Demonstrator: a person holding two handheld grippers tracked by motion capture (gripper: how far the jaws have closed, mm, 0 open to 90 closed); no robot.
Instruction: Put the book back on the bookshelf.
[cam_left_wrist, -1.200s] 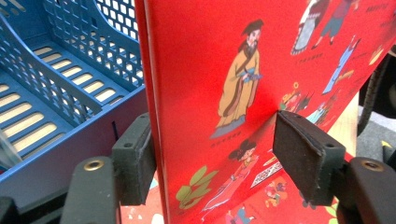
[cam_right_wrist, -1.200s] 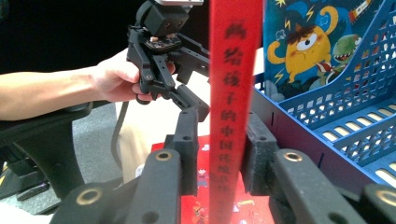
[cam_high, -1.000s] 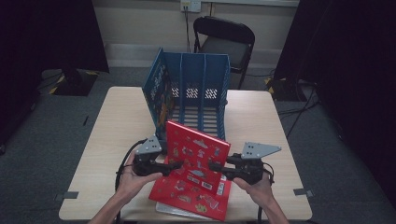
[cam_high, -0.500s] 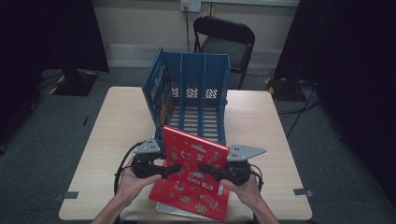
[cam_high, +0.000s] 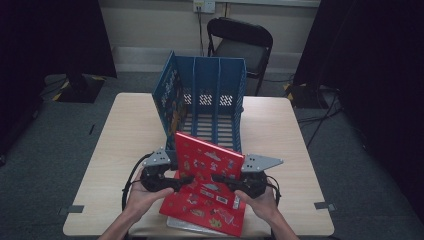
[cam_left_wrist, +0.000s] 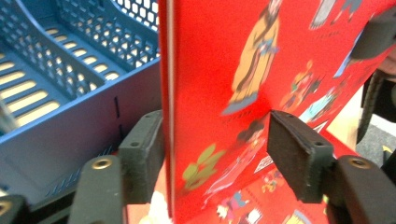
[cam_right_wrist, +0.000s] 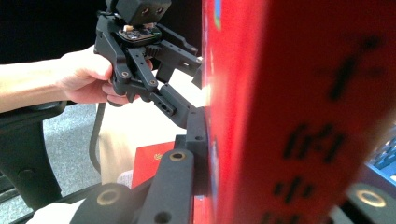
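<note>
A red picture book (cam_high: 207, 200) stands tilted up near the table's front edge, its top edge just before the blue rack (cam_high: 205, 100). My left gripper (cam_high: 187, 180) is at the book's left edge. In the left gripper view its jaws straddle the book (cam_left_wrist: 224, 70) with a wide gap: the left pad (cam_left_wrist: 142, 163) lies against the back and the right pad (cam_left_wrist: 299, 158) is over the cover. My right gripper (cam_high: 216, 178) grips the right edge. In the right gripper view the book (cam_right_wrist: 289, 93) sits between its jaws, and the left pad (cam_right_wrist: 198, 154) presses on it.
The blue rack (cam_left_wrist: 56, 93) lies on its back with its slots open upward. Under the raised book lie another red book (cam_right_wrist: 149, 158) and a pale one (cam_high: 190, 227) at the table (cam_high: 125, 140) edge. A black chair (cam_high: 240, 45) stands behind the table.
My right gripper has moved left, further onto the book's right edge. The book and the left gripper have hardly shifted.
</note>
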